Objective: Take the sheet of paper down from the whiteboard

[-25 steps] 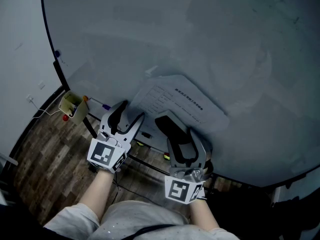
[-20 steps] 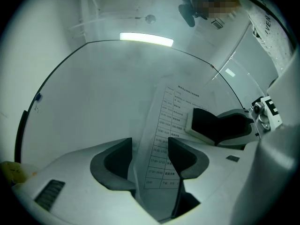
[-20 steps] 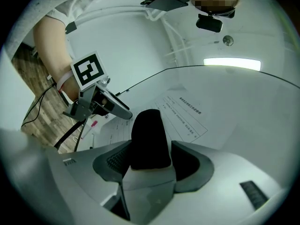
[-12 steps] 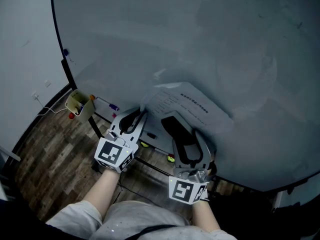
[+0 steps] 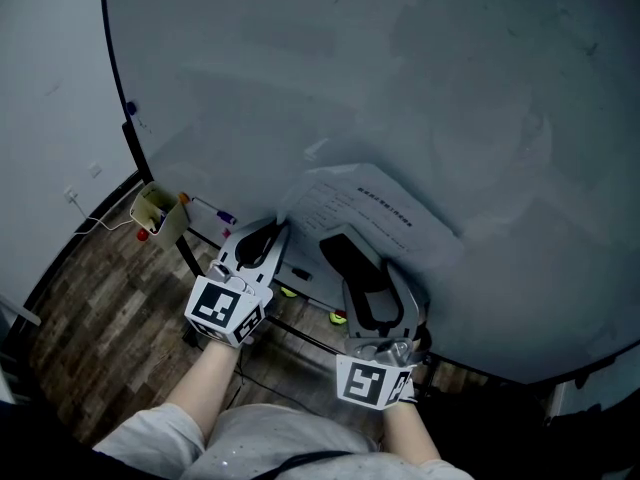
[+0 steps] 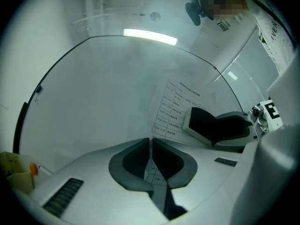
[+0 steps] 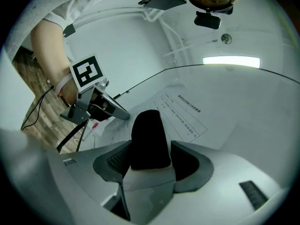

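Sheet of paper (image 5: 372, 210): printed form, hanging slantwise low on the whiteboard (image 5: 400, 78), its bottom edge near the board's lower rim. It lies mostly flat, though the lower-left margin seems to bow off the surface. What fixes it I cannot tell; a small pale mark just above its upper-left corner could be tape or a magnet. Judged as ordinary office paper, it is near weightless, limp, not slippery, and quick to crease or tear if jerked against its fastening. The best hold is on a free margin or corner, well into the edge and not at the very tip, then a slow peel away from the board towards whatever pins it. Left gripper (image 5: 270, 236): its jaws have just been closing and are now clenched on the sheet's lower-left edge, which the left gripper view shows running between the dark pads. Right gripper (image 5: 365, 263): released, its jaws wide after easing in very slightly. One black pad stands in front of the sheet's lower middle with nothing pinched. A second hold there would spread the pull. Below are the board's stand, a small yellow box (image 5: 155, 208) and the wooden floor (image 5: 90, 318).
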Demonstrator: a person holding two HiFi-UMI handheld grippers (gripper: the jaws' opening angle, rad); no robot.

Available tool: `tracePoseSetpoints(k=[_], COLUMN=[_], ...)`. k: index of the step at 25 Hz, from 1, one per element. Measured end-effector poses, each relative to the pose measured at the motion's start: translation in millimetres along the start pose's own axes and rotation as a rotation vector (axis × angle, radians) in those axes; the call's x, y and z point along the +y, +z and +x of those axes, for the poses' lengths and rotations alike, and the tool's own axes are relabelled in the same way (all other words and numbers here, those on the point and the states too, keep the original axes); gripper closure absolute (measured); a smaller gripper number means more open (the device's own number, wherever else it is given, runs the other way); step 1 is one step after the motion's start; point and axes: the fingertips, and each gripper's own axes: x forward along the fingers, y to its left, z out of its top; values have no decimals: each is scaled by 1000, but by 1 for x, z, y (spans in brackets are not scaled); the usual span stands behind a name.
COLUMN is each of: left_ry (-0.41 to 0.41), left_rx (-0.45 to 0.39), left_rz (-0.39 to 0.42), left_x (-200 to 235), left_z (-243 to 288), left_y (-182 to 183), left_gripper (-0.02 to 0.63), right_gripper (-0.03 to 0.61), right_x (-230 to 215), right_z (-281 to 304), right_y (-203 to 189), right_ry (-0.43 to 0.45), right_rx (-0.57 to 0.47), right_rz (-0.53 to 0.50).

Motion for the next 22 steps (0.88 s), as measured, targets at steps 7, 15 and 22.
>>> tracePoseSetpoints(k=[7, 15, 22], left_ry=[-7, 15, 44], left_rx=[-9, -20, -22], left_rz=[-44, -47, -59], left_x=[1, 3, 0], left_z=[-5, -11, -15], left_y=[2, 8, 6], left_gripper=[589, 592, 594], right_gripper=[316, 316, 318], right_x=[0, -3, -10], right_z=[-1, -4, -9], right_y=[0, 8, 5], right_ry=[5, 1, -9], right_rx=[-3, -27, -36], right_rz=[10, 18, 25])
